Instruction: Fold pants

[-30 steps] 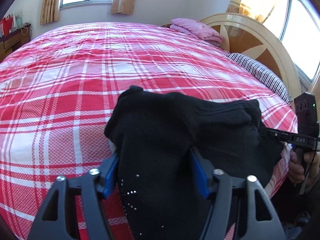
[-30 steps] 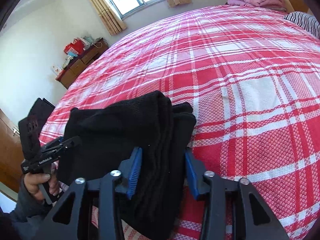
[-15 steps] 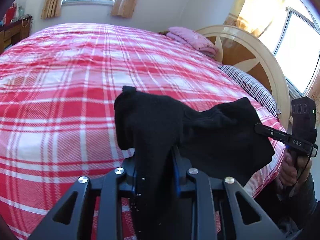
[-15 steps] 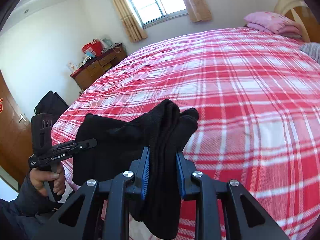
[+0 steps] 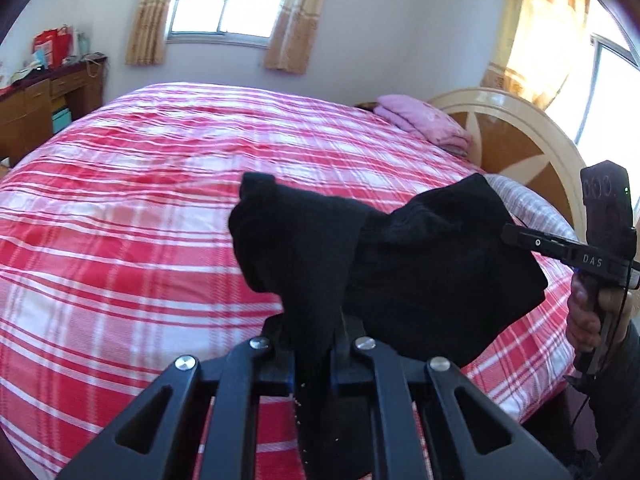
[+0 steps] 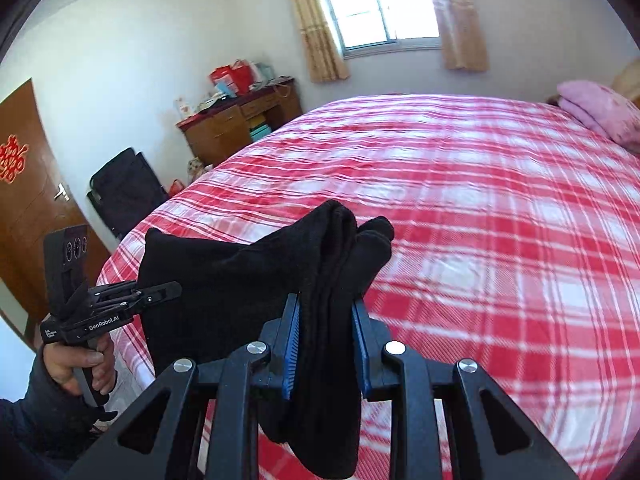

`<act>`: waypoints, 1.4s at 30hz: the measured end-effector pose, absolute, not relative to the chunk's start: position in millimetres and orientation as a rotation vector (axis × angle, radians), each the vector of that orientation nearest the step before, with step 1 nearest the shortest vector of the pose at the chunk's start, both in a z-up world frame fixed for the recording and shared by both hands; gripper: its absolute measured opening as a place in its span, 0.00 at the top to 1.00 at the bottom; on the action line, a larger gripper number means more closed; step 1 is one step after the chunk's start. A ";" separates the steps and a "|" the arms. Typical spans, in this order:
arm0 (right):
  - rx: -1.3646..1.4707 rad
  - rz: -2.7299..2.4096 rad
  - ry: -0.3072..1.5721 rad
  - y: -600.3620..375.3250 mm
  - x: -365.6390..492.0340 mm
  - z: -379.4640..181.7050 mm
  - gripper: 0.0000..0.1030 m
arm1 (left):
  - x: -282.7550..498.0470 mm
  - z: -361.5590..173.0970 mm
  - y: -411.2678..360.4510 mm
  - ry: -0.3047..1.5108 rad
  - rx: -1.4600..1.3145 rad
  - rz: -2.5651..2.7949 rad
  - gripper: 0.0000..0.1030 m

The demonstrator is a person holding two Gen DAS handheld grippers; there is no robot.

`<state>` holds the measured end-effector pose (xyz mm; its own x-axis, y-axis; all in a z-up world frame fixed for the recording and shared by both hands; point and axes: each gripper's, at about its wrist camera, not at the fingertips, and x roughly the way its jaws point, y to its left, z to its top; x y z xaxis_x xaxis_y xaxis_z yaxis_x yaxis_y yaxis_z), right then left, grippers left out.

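The black pants hang in the air between both grippers, above the near edge of the red plaid bed. My left gripper is shut on one bunched end of the pants. My right gripper is shut on the other bunched end, with fabric hanging down below its jaws. In the left wrist view the right gripper comes in from the right; in the right wrist view the left gripper comes in from the left. The pants' lower part is hidden behind the gripper frames.
A folded pink blanket lies by the curved headboard, with a striped pillow near it. A wooden desk with clutter stands by the far wall. A black suitcase and a door are at the left.
Both grippers closed on the pants over the last second and lifted them off the bed. The views tilted up, showing more of the room.
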<state>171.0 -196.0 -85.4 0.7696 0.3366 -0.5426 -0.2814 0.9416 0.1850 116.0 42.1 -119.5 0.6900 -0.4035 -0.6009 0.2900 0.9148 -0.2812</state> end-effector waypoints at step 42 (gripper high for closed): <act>0.130 0.449 0.822 -45.0 396.1 -155.9 0.72 | 171.3 -176.7 182.1 0.787 -0.077 0.027 0.54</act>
